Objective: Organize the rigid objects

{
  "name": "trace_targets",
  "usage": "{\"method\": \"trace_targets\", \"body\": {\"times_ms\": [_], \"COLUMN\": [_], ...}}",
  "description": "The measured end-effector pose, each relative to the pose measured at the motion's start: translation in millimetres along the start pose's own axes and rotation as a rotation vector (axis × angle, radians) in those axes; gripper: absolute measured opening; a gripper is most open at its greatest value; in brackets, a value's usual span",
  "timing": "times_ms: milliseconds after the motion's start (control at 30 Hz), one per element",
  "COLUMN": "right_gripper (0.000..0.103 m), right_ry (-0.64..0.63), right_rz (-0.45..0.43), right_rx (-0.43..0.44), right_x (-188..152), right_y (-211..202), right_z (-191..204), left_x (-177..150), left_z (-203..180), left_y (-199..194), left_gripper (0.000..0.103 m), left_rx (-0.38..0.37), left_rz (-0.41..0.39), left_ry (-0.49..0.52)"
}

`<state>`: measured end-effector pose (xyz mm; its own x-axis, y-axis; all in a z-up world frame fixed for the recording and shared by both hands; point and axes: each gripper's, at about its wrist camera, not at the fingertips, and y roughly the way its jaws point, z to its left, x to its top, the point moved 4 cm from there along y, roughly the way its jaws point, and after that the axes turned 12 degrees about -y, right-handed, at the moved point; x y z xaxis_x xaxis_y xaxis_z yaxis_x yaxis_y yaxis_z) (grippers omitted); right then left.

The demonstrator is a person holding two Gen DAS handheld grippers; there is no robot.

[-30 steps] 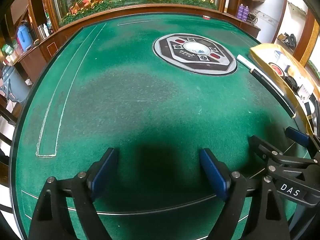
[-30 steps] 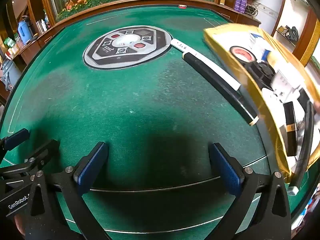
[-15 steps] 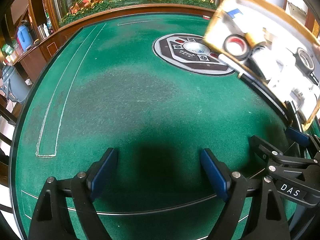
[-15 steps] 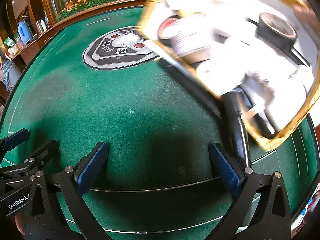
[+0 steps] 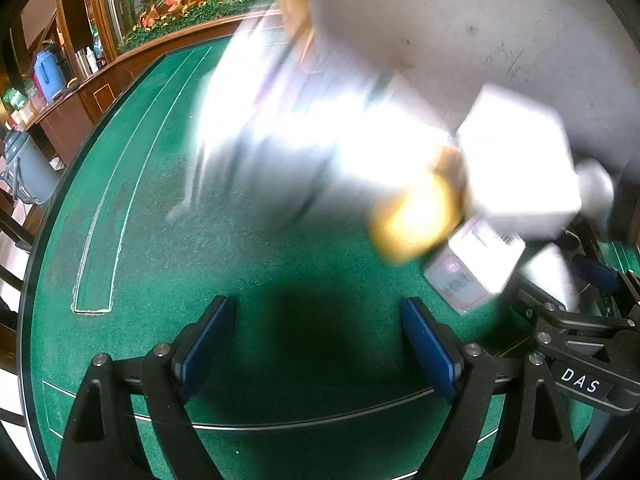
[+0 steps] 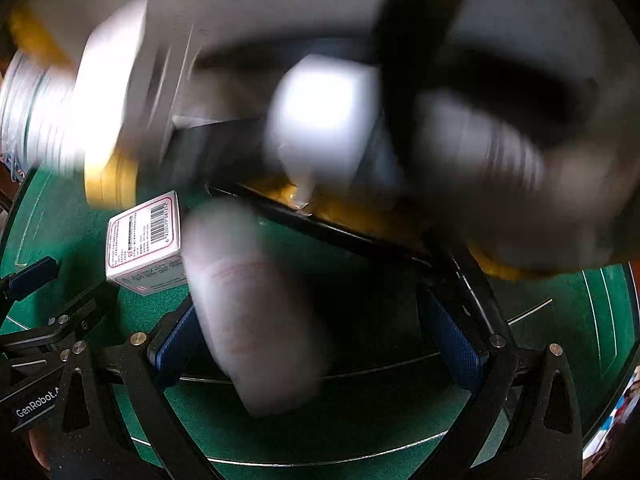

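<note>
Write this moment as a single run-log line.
left gripper: open, empty | right gripper: open | gold tray: tipped, blurred items spilling | barcoded box: on green table

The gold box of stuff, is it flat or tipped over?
Tipped over: the gold-rimmed box shows its grey underside, and blurred white things tumble from it.

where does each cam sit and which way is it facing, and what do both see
Left wrist: sits on the left gripper, angled down over the round green felt table; its blue-padded jaws stand open and empty; the right gripper shows at the right edge.
Right wrist: sits on the right gripper, facing down at the same felt; jaws open; a blurred white object passes before them.
Shared: the small white carton with a red border and barcode, blurred tumbling items, and each other's gripper.
</note>
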<state>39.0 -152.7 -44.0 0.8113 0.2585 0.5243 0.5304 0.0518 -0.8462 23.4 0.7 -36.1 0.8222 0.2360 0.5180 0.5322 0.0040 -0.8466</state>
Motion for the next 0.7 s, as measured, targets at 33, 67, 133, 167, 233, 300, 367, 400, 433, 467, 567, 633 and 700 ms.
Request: {"method": "trace_targets", "body": {"times_ms": [33, 67, 133, 167, 233, 300, 367, 400, 433, 467, 567, 633, 700], "right_gripper": [0.103, 0.103, 0.103, 0.103, 0.103, 0.103, 0.103, 0.103, 0.103, 0.103, 0.103, 0.103, 0.103], "right_ry": [0.002, 0.006, 0.008, 0.009, 0.009, 0.011, 0.010, 0.009, 0.010, 0.010, 0.010, 0.009, 0.009], "right_rz": [0.000, -0.001, -0.002, -0.003, -0.003, -0.004, -0.003, -0.003, -0.002, -0.002, -0.002, -0.001, -0.002], "right_rx": [-0.001, -0.004, -0.004, -0.005, -0.005, -0.006, -0.007, -0.007, -0.007, -0.007, -0.007, -0.007, -0.008], "right_x": [0, -1, -2, -2, -3, -5, -4, -3, -3, -2, -4, -4, -2], "right_y": [0, -1, -3, -4, -5, -5, -6, -3, -1, 0, 3, 3, 3], "right_z": [-1, -1, -3, -4, -6, -7, -5, -3, -4, -5, -4, -3, -1], "left_x": [-1, -1, -1, -2, -2, -2, -2, -3, -3, -3, 0, -1, -1], "left_z": [0, 0, 0, 0, 0, -1, -1, -1, 0, 0, 2, 2, 1], "left_y": [0, 1, 1, 2, 2, 3, 3, 1, 0, 0, 3, 2, 2], "left_gripper": [0.089, 0.091, 0.092, 0.092, 0.093, 0.093, 0.093, 0.093, 0.094, 0.094, 0.094, 0.094, 0.094], "left_rx": [0.002, 0.000, 0.000, 0.001, 0.001, 0.001, 0.001, 0.000, 0.000, 0.000, 0.000, 0.000, 0.000], "left_rz": [0.001, 0.004, 0.004, 0.005, 0.005, 0.006, 0.006, 0.006, 0.005, 0.006, 0.006, 0.007, 0.007], "left_ry": [-0.001, 0.000, 0.000, 0.000, 0.000, 0.000, 0.001, 0.001, 0.001, 0.001, 0.000, 0.000, 0.001]}}
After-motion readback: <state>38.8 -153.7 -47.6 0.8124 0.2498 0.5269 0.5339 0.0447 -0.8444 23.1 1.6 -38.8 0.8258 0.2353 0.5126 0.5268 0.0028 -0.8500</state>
